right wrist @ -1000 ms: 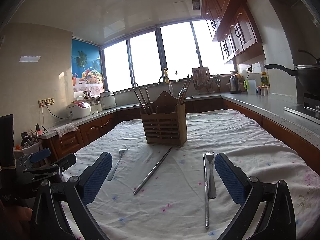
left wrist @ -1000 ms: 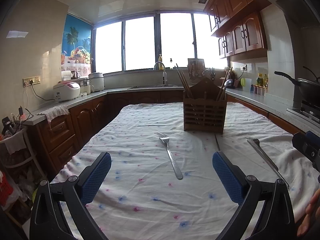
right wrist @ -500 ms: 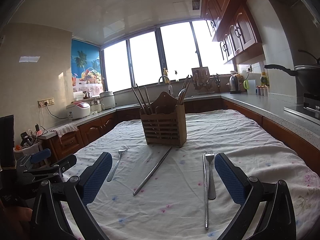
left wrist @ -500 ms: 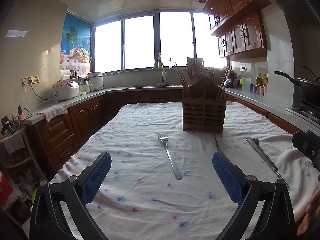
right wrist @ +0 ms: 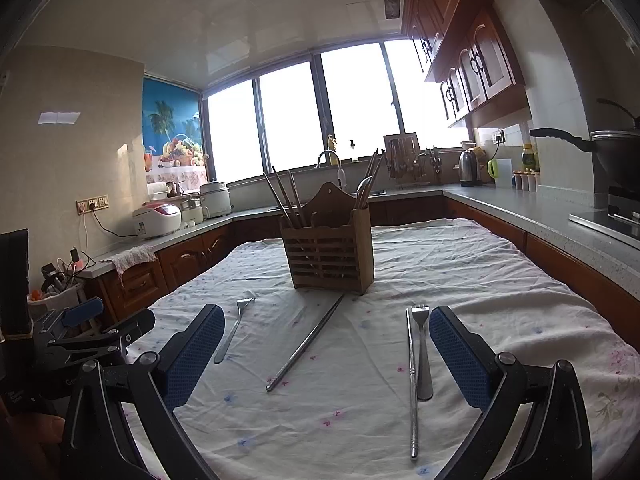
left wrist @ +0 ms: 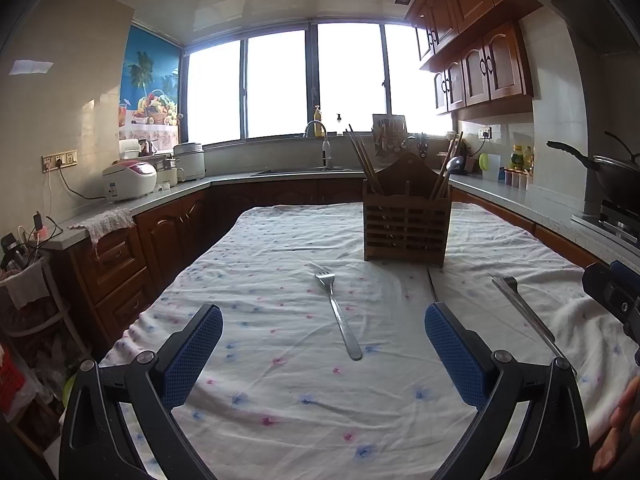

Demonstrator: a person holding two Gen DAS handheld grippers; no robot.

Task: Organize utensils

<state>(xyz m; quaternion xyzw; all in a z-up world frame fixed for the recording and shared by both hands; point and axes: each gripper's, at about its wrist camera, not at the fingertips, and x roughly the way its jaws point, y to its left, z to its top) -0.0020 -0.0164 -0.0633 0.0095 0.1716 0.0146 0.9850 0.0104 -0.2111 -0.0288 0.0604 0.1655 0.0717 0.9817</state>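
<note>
left gripper (left wrist: pixel 323 344) wide, empty | right gripper (right wrist: pixel 326 344) wide, empty | risk: fork (right wrist: pixel 422 350) touching chopstick (right wrist: pixel 412 384) mid-tabletop, likely double-grab or slip

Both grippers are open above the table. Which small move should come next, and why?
Probably lower the left hand-held gripper onto the fork: it lies loose on the cloth between the open fingers, and the wooden holder stands just beyond.

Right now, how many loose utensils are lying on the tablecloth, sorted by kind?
Forks: 2, the left fork and the right fork.
Metal chopsticks: 2, the slanted chopstick and the straight chopstick.
Total: 4 loose on the tablecloth, not counting those in the wooden holder.
</note>
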